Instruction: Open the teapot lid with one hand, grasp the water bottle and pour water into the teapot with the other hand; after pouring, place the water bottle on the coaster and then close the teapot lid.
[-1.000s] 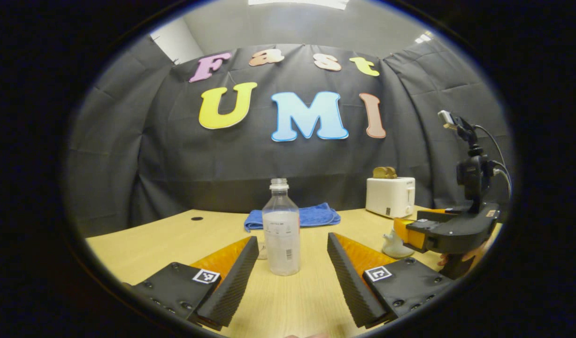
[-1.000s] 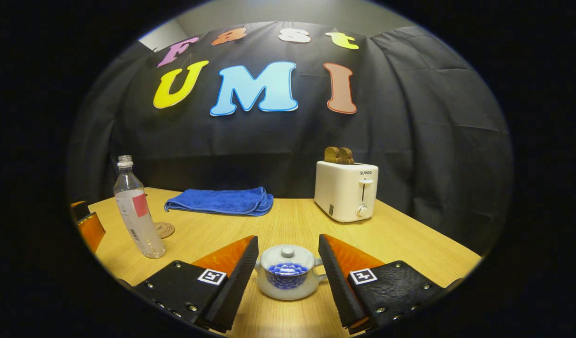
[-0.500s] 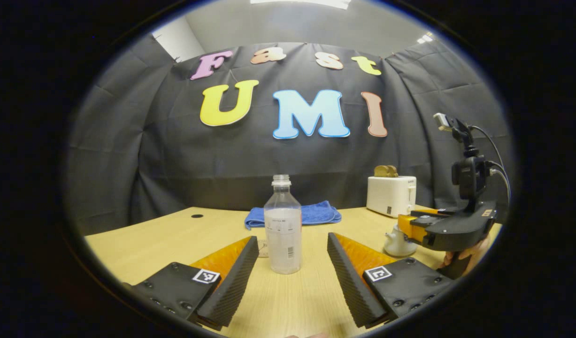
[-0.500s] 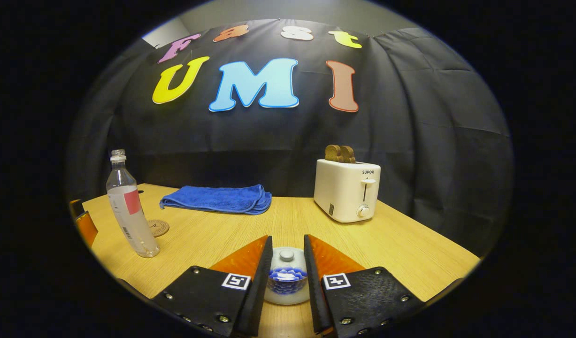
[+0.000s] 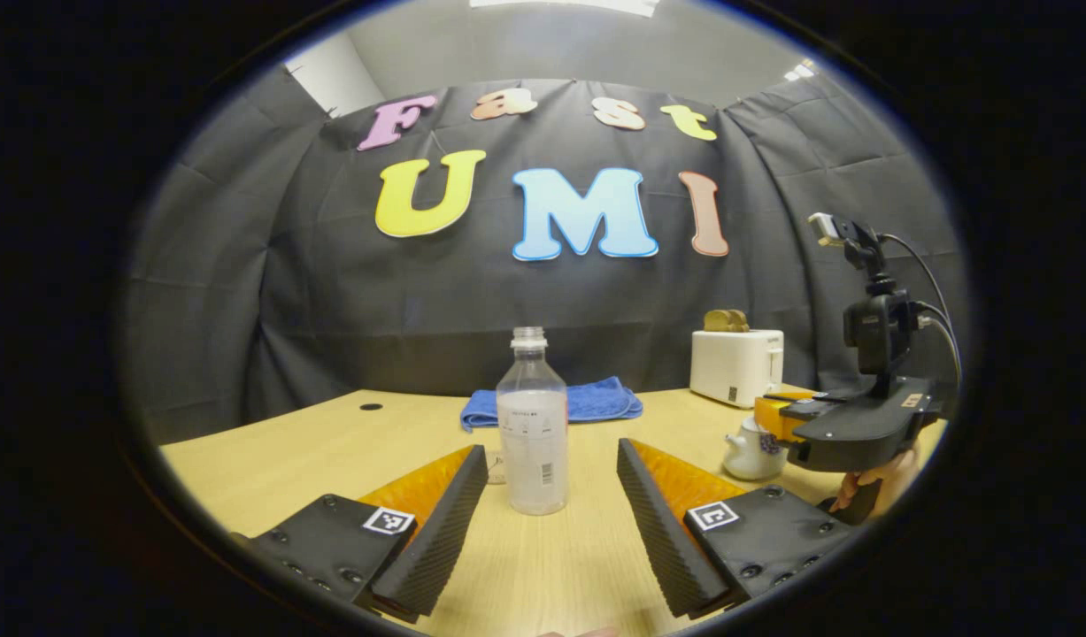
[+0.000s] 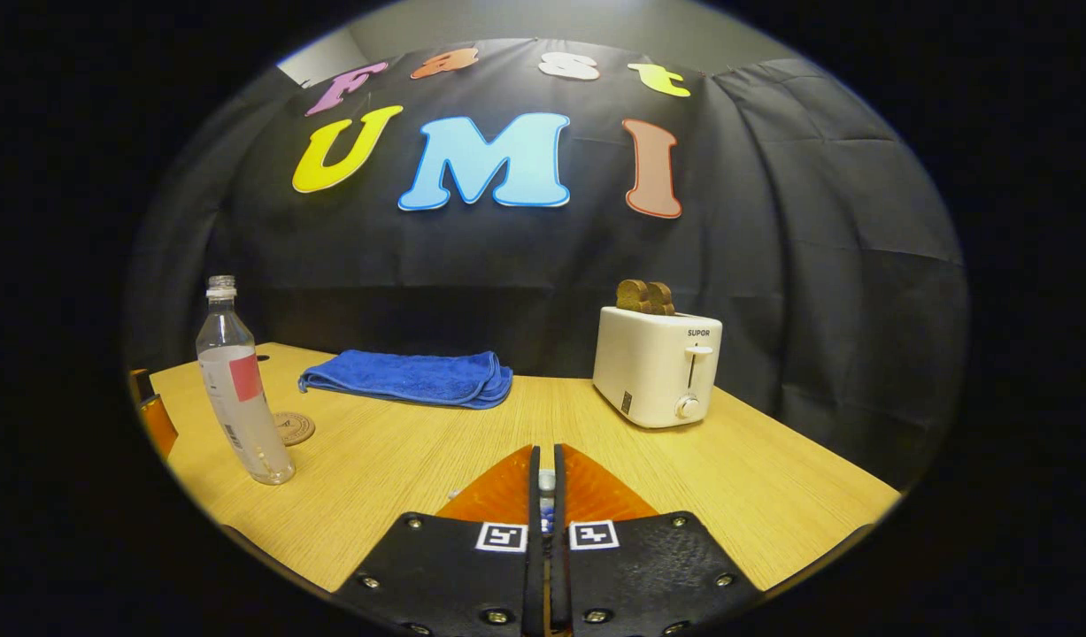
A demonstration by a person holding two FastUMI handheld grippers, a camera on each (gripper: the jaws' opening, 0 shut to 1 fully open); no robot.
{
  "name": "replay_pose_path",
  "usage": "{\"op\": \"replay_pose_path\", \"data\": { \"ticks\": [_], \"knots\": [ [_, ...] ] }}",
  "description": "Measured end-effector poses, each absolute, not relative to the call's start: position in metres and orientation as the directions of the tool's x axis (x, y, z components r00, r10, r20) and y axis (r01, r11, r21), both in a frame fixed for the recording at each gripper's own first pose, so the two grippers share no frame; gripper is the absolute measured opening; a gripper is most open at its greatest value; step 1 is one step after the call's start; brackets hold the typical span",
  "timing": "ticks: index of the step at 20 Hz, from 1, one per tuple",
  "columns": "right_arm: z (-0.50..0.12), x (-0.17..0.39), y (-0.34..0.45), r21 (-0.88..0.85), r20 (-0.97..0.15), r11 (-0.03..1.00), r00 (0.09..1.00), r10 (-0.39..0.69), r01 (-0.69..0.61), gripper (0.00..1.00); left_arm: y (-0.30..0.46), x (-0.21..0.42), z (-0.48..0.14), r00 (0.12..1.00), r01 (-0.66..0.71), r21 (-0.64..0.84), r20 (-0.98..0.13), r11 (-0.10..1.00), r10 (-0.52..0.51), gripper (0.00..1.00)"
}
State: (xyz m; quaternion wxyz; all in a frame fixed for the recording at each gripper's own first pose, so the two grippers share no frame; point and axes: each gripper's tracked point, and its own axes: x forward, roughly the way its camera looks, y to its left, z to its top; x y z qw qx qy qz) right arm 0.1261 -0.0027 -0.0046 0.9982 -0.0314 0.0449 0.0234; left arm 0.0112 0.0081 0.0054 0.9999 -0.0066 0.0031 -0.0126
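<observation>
Lid step in hand. My right gripper (image 6: 543, 495) pinched nearly together over teapot (image 5: 752, 448), probably on lid knob; contact hidden. Left gripper (image 5: 551, 495) spread wide, water bottle (image 5: 532, 423) standing between fingers, untouched. Coaster (image 6: 292, 427) just beside bottle. Next: lift lid straight up, then close left on bottle.

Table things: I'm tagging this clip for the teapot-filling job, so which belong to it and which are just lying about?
Job: water bottle, teapot, teapot lid in the right claw, coaster.
Lying about: blue towel, toaster, toast.
</observation>
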Motion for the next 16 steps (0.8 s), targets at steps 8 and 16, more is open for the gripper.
{"op": "replay_pose_path", "data": {
  "ticks": [8, 16],
  "knots": [
    [0.002, 0.124, 0.001, -0.071, -0.056, 0.995, 0.996, 0.066, -0.069, 0.03, 0.005, 0.014, 0.002, 1.000, 0.026, -0.001, -0.002, 1.000, -0.026, 1.00],
    [0.032, 0.104, 0.004, -0.042, 0.035, 0.995, 0.995, 0.094, -0.092, 0.03, -0.001, 0.023, 0.020, 0.996, 0.047, 0.027, 0.071, 0.999, -0.049, 1.00]
  ]
}}
